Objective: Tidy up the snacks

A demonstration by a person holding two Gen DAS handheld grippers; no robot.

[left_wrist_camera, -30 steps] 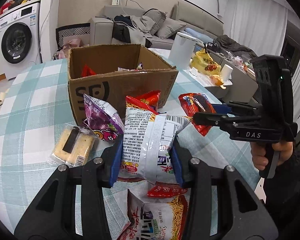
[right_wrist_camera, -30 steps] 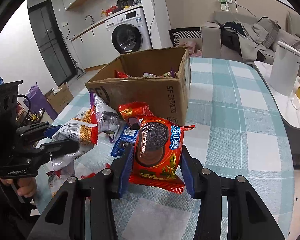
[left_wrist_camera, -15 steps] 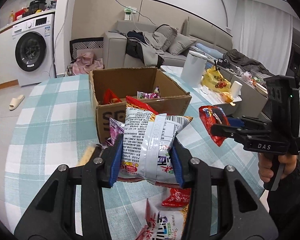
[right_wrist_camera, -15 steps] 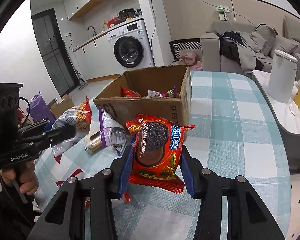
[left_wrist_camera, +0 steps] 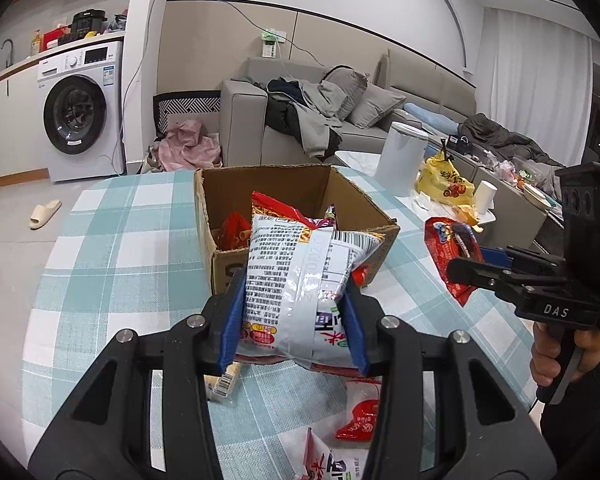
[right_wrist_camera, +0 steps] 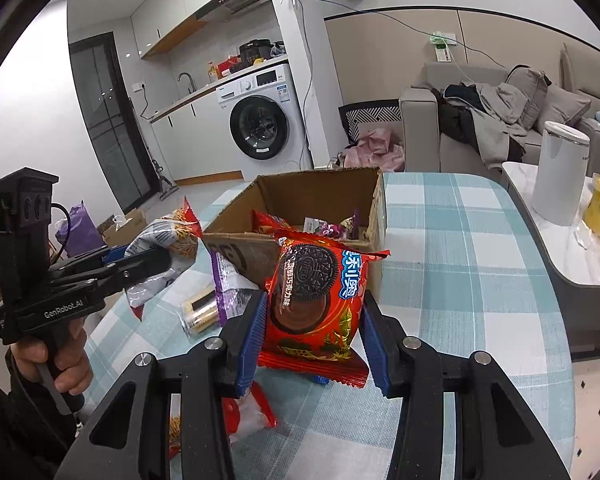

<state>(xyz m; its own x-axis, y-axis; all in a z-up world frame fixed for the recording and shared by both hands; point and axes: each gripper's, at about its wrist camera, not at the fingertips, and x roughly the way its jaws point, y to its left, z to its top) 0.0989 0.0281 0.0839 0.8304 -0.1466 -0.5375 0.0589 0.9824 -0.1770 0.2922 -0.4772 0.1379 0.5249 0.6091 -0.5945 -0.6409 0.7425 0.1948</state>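
Left gripper (left_wrist_camera: 294,312) clamped on silver noodle bag (left_wrist_camera: 300,280); right gripper (right_wrist_camera: 314,330) clamped on red cookie packet (right_wrist_camera: 316,300); open cardboard box (right_wrist_camera: 374,216) rim just ahead; bare checked tablecloth (right_wrist_camera: 460,280) rightward.

**Snack tally at the table**

Counted one cardboard box (left_wrist_camera: 268,184), contents too jumbled for a number. Counted two grippers, left gripper (left_wrist_camera: 294,300) and right gripper (right_wrist_camera: 312,312), each clamped on one pack: one noodle snack bag (left_wrist_camera: 296,256), one chocolate sandwich cookie pack (right_wrist_camera: 314,280). Made out four loose packs on the tablecloth: one purple packet (right_wrist_camera: 226,280), one clear-wrapped biscuit pack (right_wrist_camera: 200,314), one red packet (left_wrist_camera: 360,420), one second noodle bag (left_wrist_camera: 328,460). Noted one washing machine (left_wrist_camera: 80,112), one slipper (left_wrist_camera: 44,213), one yellow plastic bag (left_wrist_camera: 444,180).
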